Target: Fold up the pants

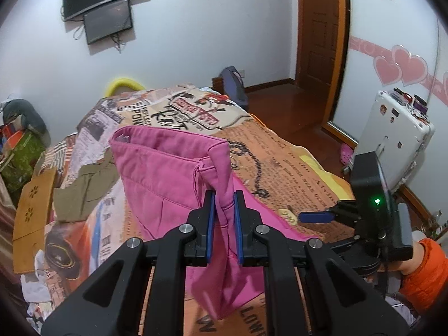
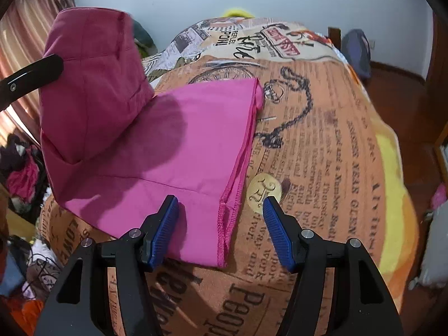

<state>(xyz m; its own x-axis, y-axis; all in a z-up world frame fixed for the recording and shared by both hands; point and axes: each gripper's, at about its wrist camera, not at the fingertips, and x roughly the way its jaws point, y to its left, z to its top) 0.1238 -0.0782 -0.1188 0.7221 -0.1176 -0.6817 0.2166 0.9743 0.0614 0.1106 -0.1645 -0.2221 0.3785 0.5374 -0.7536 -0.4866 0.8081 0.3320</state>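
Pink pants [image 1: 159, 173] lie on the printed bedspread [image 1: 294, 165]. My left gripper [image 1: 224, 196] is shut on a bunched edge of the pants and holds that end lifted, so the fabric arches up. In the right wrist view the pants [image 2: 173, 145] lie flat with the raised part [image 2: 89, 84] at the upper left, where the left gripper's arm [image 2: 30, 75] shows. My right gripper [image 2: 221, 201] is open, its blue fingers either side of the stitched hem corner [image 2: 226, 224], just above it. It also shows in the left wrist view [image 1: 313, 217].
An olive garment [image 1: 84, 187] and a wooden board [image 1: 33, 215] lie on the bed's left. A white suitcase [image 1: 397, 137] stands right of the bed by the door. Clutter lines the floor on the left.
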